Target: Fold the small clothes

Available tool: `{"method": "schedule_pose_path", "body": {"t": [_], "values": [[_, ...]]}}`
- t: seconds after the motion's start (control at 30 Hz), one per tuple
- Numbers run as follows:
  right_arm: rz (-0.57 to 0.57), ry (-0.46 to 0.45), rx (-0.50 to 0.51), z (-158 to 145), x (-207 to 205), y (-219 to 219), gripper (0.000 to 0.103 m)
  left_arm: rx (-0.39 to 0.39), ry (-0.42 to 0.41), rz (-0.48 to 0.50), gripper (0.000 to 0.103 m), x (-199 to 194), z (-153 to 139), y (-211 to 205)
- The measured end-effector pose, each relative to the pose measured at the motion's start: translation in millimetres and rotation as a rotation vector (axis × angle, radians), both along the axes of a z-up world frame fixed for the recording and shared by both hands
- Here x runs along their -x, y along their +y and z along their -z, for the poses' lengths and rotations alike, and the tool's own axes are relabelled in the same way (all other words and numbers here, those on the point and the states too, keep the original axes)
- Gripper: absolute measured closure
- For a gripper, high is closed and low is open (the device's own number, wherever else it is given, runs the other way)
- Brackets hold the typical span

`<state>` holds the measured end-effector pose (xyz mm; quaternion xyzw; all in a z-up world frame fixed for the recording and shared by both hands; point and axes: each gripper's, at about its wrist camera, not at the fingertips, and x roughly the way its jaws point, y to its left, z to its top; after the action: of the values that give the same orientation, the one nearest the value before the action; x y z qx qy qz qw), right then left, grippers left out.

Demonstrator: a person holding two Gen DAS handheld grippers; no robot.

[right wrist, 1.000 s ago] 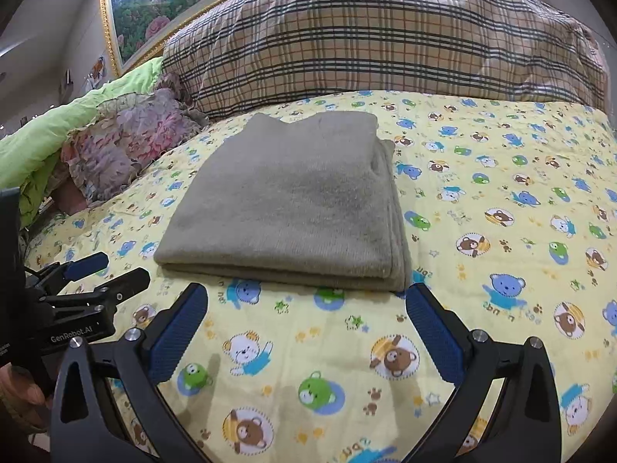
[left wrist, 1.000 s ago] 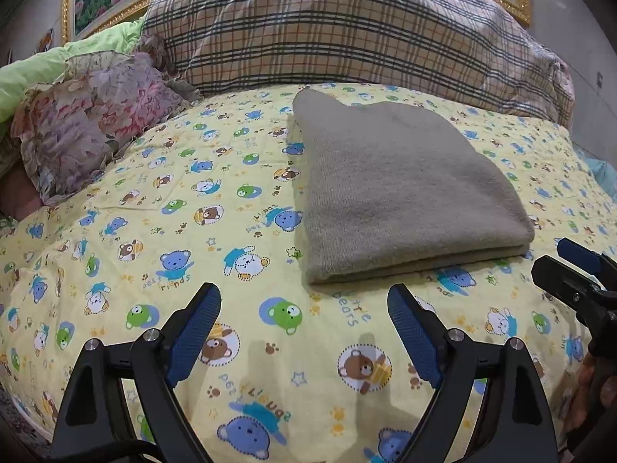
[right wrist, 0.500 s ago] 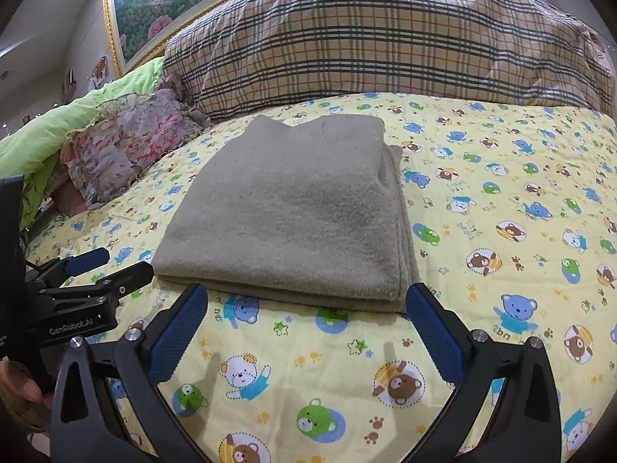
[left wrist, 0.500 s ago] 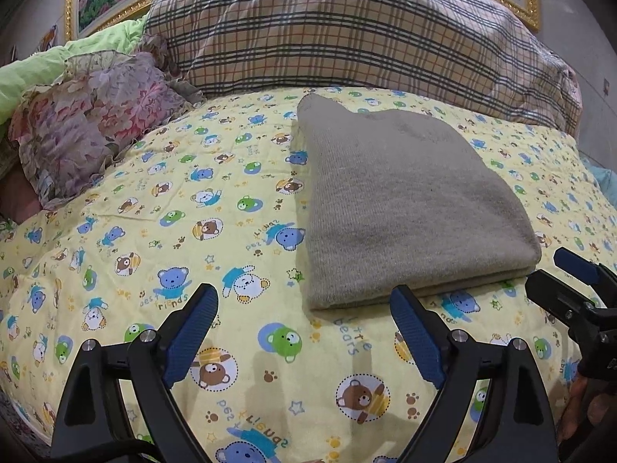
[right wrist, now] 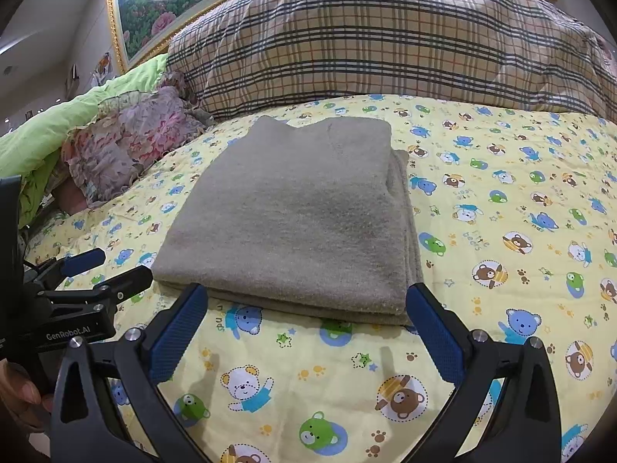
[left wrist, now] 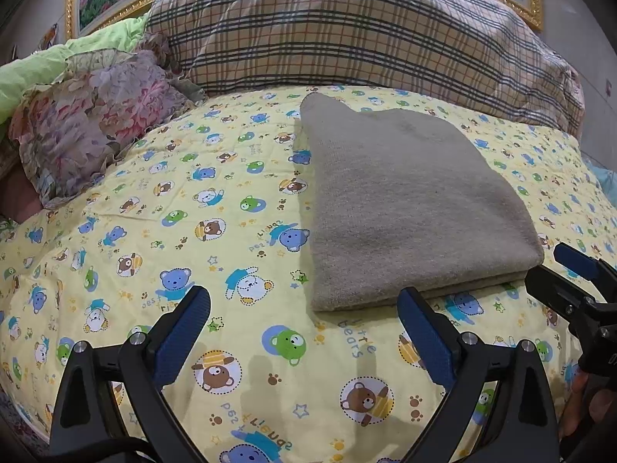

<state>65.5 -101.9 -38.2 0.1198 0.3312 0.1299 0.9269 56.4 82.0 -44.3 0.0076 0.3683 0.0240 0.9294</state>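
Note:
A grey-brown knit garment (left wrist: 408,200), folded into a flat rectangle, lies on the yellow bear-print bedspread (left wrist: 162,200); it also shows in the right wrist view (right wrist: 300,216). My left gripper (left wrist: 304,320) is open and empty, just before the garment's near left corner. My right gripper (right wrist: 304,316) is open and empty, its jaws standing either side of the garment's near edge. Each gripper shows in the other's view: the right gripper (left wrist: 559,270) at the near right corner, the left gripper (right wrist: 104,270) at the near left corner.
A large plaid pillow (left wrist: 347,31) lies behind the garment. A floral cushion (left wrist: 88,123) and a green quilt (right wrist: 58,131) sit at the left. A gold-framed painting (right wrist: 154,0) hangs on the wall behind.
Both grippers have moved forward toward the folded garment's near edge, still open. The garment has not moved.

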Motion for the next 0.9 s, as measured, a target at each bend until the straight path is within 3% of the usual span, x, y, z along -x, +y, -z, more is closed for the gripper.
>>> {"method": "schedule_pose_path", "body": {"t": [0.9], "values": [[0.006, 0.007, -0.008, 1.9, 0.3, -5.5, 0.0, 0.003, 0.004, 0.004, 0.004, -1.7, -0.1, -2.7]]}}
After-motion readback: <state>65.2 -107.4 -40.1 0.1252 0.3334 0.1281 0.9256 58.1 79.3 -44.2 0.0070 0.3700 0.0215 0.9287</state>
